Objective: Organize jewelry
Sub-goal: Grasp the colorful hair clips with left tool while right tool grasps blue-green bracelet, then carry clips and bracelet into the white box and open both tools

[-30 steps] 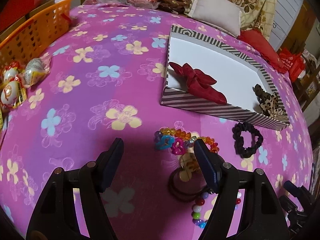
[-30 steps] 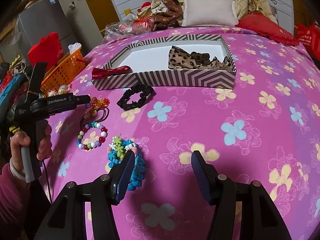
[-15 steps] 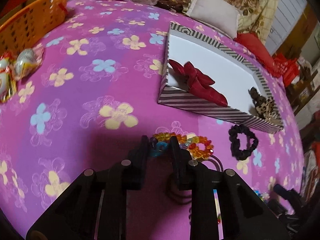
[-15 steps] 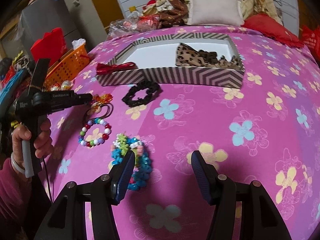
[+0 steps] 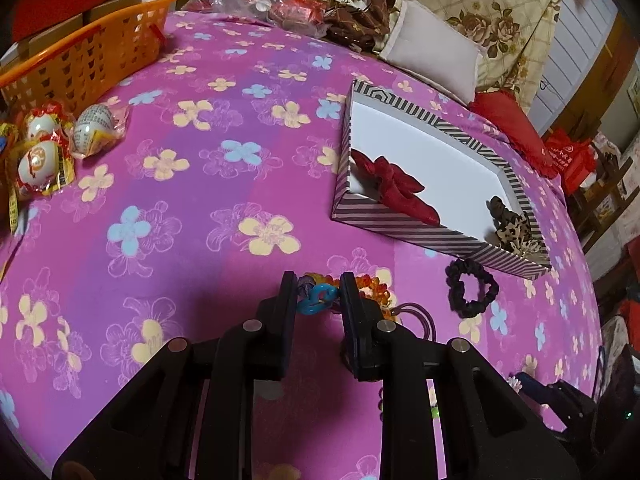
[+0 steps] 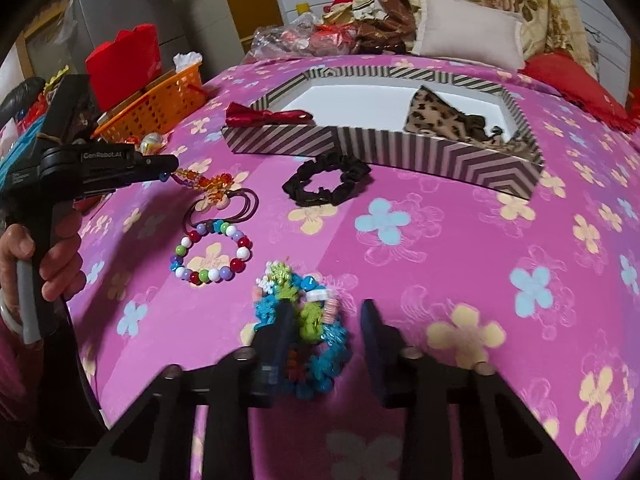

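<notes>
My left gripper (image 5: 318,294) is shut on the orange and blue bead bracelet (image 5: 320,298), pinching its blue bead; the right wrist view shows it (image 6: 170,168) with the bracelet (image 6: 208,182) trailing onto the bed. My right gripper (image 6: 326,320) is open over a blue and green flower bracelet (image 6: 308,320). A striped box (image 6: 400,148) holds a red bow (image 5: 394,188) and a leopard scrunchie (image 6: 444,118). A black scrunchie (image 6: 326,180), a dark hair tie (image 6: 240,206) and a multicoloured bead bracelet (image 6: 212,252) lie on the pink cover.
An orange basket (image 5: 84,60) and wrapped eggs (image 5: 44,152) sit at the far left. Pillows (image 6: 468,34) and plastic-wrapped items (image 5: 264,0) line the back. The pink flowered bed cover (image 5: 192,208) is bare left of the box.
My left gripper closed from wide open onto the orange and blue bracelet and lifted its end. My right gripper moved forward over the blue and green flower bracelet.
</notes>
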### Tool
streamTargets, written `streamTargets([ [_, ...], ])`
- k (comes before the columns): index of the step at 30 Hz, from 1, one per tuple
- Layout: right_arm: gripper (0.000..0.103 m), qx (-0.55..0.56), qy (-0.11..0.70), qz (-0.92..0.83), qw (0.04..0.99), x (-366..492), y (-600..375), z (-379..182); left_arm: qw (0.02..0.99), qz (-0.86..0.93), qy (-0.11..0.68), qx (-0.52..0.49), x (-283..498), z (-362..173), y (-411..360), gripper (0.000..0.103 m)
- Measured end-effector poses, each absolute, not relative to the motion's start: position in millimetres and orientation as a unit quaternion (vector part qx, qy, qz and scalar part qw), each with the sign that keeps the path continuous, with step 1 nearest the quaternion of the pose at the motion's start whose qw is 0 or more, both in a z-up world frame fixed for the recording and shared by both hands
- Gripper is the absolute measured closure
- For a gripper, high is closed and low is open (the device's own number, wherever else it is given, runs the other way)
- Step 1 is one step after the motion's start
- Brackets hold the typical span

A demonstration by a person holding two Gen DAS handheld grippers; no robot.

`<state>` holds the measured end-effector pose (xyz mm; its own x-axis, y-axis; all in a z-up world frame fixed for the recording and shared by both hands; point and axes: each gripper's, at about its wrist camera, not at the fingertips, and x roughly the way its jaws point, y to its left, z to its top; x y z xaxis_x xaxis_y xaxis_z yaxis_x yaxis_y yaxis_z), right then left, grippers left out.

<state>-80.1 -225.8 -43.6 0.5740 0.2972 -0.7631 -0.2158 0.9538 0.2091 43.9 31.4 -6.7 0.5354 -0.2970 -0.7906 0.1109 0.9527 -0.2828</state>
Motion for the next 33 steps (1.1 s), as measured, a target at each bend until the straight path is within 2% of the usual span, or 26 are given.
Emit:
streamTargets([
  [1, 0.084, 0.048, 0.437, 0.148, 0.886, -79.2, -225.0, -44.3, 0.87, -0.115, 0.469, -0.101, 43.5, -7.4, 32.5, 0.083],
  [3, 0.084, 0.041, 0.434, 0.147, 0.888, -80.8, -222.0, -43.4, 0.868, -0.111, 0.472, -0.105, 44.6, -8.5, 37.0, 0.083],
  [4, 0.09, 0.041, 0.428, 0.148, 0.891, -83.4, -221.5, -41.0, 0.867, -0.11, 0.474, -0.109, 44.8, -9.3, 39.5, 0.083],
  [5, 0.091, 0.042, 0.421, 0.148, 0.894, -85.9, -221.8, -38.0, 0.865, -0.109, 0.476, -0.114, 44.9, -9.4, 42.1, 0.083],
  [23, 0.091, 0.096, 0.336, 0.165, 0.922, -110.2, -239.3, 33.0, 0.872, -0.119, 0.461, -0.115, 22.6, 29.7, 52.6, 0.083],
  [33, 0.091, 0.109, 0.323, 0.171, 0.924, -114.1, -248.5, 51.7, 0.885, -0.126, 0.438, -0.096, 7.8, 62.4, 47.5, 0.083],
])
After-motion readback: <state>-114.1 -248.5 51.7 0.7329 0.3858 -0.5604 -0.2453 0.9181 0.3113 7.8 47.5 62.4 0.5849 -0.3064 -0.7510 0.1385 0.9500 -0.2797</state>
